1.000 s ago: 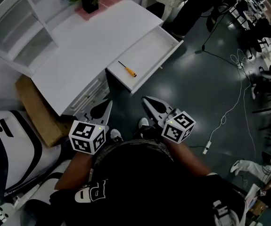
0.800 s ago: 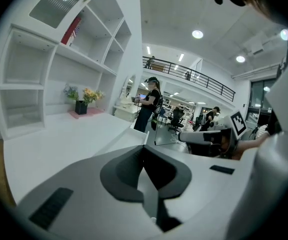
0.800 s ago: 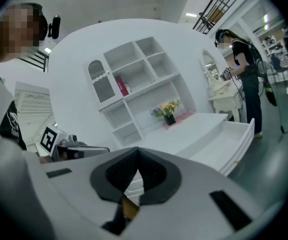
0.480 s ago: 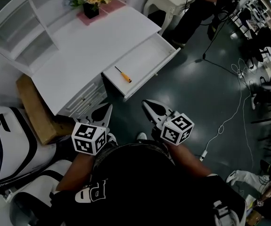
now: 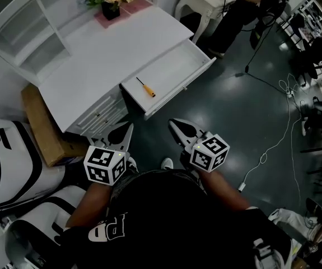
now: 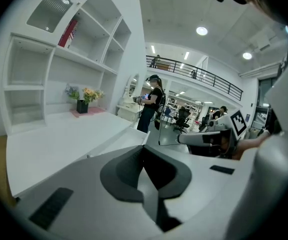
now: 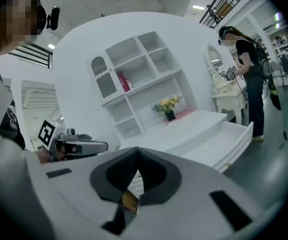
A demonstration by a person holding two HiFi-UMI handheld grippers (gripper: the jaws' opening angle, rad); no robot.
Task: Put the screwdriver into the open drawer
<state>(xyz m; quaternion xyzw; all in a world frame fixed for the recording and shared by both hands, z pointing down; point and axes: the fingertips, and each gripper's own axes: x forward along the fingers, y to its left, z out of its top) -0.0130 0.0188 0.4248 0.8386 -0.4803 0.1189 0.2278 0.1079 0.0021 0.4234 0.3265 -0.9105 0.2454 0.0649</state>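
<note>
- Screwdriver (image 5: 145,87) lying in drawer (image 5: 175,66) (apparently done).
- Left gripper (image 5: 129,126), right gripper (image 5: 172,122): jaws together, holding nothing.
- Risk: bumped drawer front, rolling screwdriver about.

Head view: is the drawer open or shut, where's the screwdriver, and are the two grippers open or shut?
Drawer: pulled open.
Screwdriver: lying flat inside the drawer, nothing holding it.
Left gripper: shut, empty.
Right gripper: shut, empty.
Flower pot: standing upright at the back of the desk.
</note>
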